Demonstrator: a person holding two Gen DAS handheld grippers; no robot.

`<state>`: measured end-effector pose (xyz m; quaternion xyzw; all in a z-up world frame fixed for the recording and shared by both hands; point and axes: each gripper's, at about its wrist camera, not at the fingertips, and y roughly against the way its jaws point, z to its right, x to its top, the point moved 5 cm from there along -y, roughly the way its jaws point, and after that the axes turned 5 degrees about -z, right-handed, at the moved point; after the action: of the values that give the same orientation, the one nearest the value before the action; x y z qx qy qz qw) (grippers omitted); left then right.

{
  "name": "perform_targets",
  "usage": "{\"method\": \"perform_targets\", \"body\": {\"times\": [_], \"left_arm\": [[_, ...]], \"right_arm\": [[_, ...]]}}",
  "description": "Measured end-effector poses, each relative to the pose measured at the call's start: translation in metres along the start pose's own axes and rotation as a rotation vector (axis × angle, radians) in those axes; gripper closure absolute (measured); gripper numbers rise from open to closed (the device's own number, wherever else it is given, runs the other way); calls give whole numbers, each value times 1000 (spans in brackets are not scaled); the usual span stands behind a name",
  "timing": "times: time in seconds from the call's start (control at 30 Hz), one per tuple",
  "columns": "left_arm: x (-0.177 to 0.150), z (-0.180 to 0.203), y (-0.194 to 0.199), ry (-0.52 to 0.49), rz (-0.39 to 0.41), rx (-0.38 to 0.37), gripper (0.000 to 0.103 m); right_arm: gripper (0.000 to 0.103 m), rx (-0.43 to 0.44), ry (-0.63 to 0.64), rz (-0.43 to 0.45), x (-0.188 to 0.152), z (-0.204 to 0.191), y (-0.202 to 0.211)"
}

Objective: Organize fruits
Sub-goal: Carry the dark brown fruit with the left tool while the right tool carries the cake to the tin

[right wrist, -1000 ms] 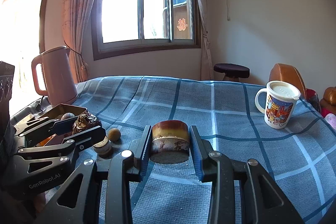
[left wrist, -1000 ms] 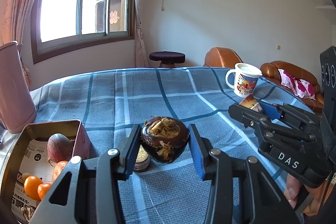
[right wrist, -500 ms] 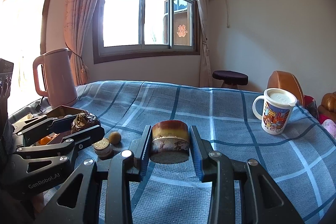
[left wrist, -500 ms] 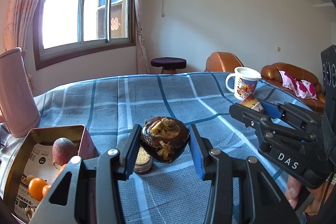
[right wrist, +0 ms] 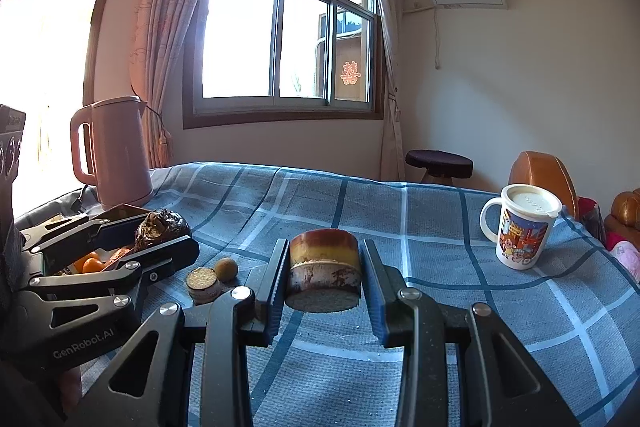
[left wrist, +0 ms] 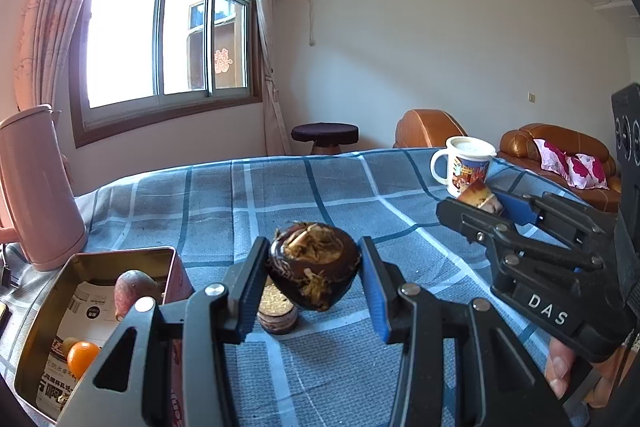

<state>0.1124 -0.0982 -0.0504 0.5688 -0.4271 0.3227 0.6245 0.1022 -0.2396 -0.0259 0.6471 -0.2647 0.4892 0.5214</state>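
My left gripper (left wrist: 314, 267) is shut on a dark brown round fruit (left wrist: 313, 263) with a straw-coloured top, held above the blue checked cloth (left wrist: 340, 195). The right wrist view shows that fruit (right wrist: 162, 225) in front of the metal tin (right wrist: 120, 211). My right gripper (right wrist: 324, 267) is shut on a short brown-and-yellow cylinder piece (right wrist: 324, 267) with a pale cut face. On the cloth lie a similar short piece (right wrist: 203, 283) and a small round brown fruit (right wrist: 226, 269). The tin (left wrist: 120, 254) holds a reddish fruit (left wrist: 134, 289) and an orange (left wrist: 82, 357).
A pink kettle (left wrist: 36, 187) stands at the table's left edge behind the tin. A lidded cartoon mug (right wrist: 522, 227) stands at the right. A stool (right wrist: 438, 163) and brown sofas (left wrist: 556, 147) are beyond the table. A person's fingers (left wrist: 558, 367) grip the right tool.
Both grippers have tipped up a little, so the table sits lower in both views. The grips on the dark fruit and the cylinder piece are unchanged.
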Motion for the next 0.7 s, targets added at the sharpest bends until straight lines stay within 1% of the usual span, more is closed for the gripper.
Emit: {"method": "perform_targets", "body": {"times": [0.13, 0.47, 0.7], "left_arm": [[-1, -2, 3, -1, 10, 2, 57], [-4, -8, 11, 5, 10, 4, 57], [-5, -24, 17, 30, 10, 19, 57]], "right_arm": [[66, -5, 25, 17, 0, -4, 3], [66, 11, 27, 7, 1, -9, 2], [66, 22, 62, -3, 1, -24, -2]]}}
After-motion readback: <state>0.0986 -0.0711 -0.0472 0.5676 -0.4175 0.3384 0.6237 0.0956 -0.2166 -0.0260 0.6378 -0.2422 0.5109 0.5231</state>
